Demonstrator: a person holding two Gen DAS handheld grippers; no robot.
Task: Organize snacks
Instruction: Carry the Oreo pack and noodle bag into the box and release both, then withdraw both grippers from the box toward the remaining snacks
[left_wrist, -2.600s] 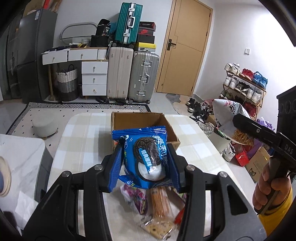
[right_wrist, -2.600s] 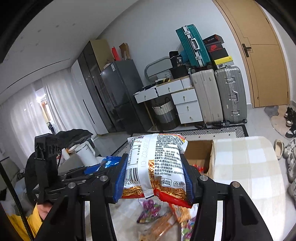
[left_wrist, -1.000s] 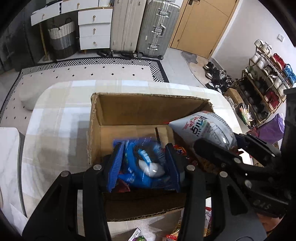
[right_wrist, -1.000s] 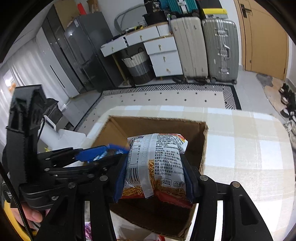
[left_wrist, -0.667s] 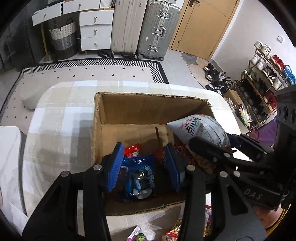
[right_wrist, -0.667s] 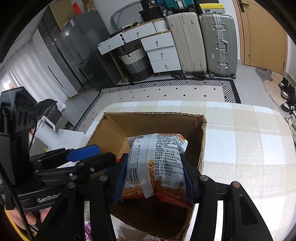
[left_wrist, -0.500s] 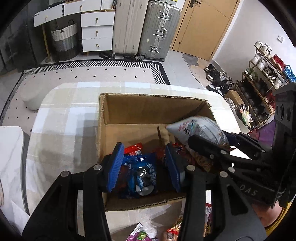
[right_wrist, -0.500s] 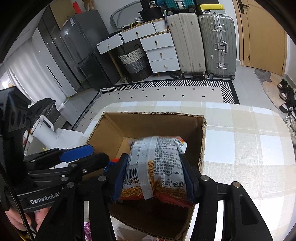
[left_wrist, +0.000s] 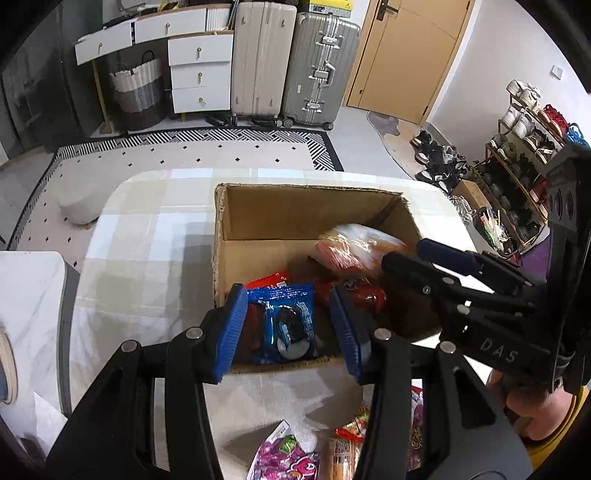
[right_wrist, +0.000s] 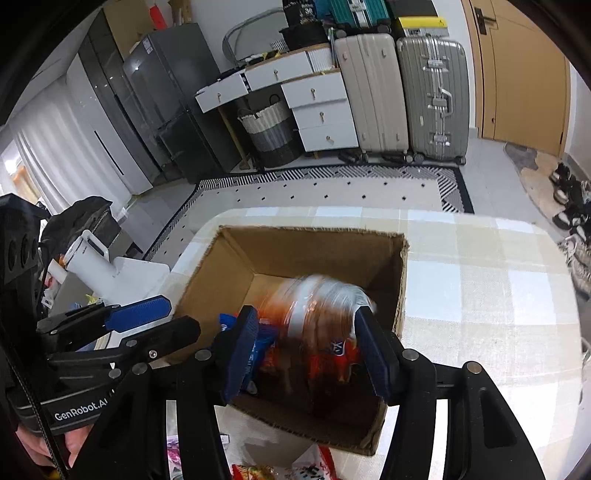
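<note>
Right gripper jaws are standing apart and releasing: the orange-and-white crinkly snack bag is blurred, dropping between them into the open brown cardboard box, pads no longer pinching it. Left gripper jaws are also standing apart with nothing gripped; the blue foil cookie pack is lying loose in the box's near corner below them.

Doing it well, my read: keep the right hand centred over the box until the bag settles, then lift both straight up so the pads aren't snagging the cardboard rim or dragging packets out. Next picks are on the checked-cloth table in front of the box.

Left wrist view is showing the purple candy packet and other loose snacks waiting on the table, plus the cookie pack clearly. Right wrist view is mostly hiding those, but is showing the bag mid-drop and the empty far half of the box.
</note>
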